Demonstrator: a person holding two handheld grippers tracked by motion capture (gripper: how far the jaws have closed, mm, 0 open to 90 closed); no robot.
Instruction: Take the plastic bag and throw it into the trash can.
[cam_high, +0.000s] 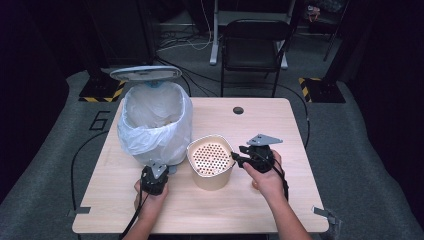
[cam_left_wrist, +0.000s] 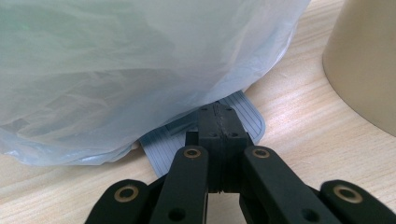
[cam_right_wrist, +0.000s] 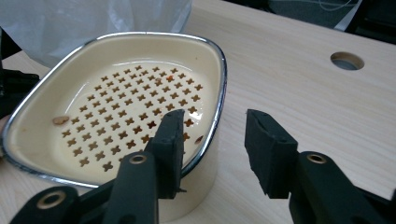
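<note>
A pedal bin (cam_high: 155, 122) lined with a white plastic bag (cam_left_wrist: 140, 60) stands at the table's left, its grey lid (cam_high: 146, 73) raised. My left gripper (cam_high: 162, 171) (cam_left_wrist: 219, 112) is shut, its tips resting on the bin's grey ribbed pedal (cam_left_wrist: 250, 114) under the bag. Beside the bin sits a cream container (cam_high: 210, 177) (cam_left_wrist: 364, 60) with a metal rim (cam_right_wrist: 220, 60) and a perforated insert (cam_right_wrist: 126, 107) bearing a small crumb (cam_right_wrist: 60, 120). My right gripper (cam_high: 235, 158) (cam_right_wrist: 215, 119) is open and straddles the rim's right side, one jaw inside and one outside.
The wooden table (cam_high: 280, 125) has a round cable hole (cam_high: 238, 110) (cam_right_wrist: 346, 60) near its far edge. Bare tabletop lies to the right of the container and in front of it. A black chair (cam_high: 255, 45) stands on the floor beyond the table.
</note>
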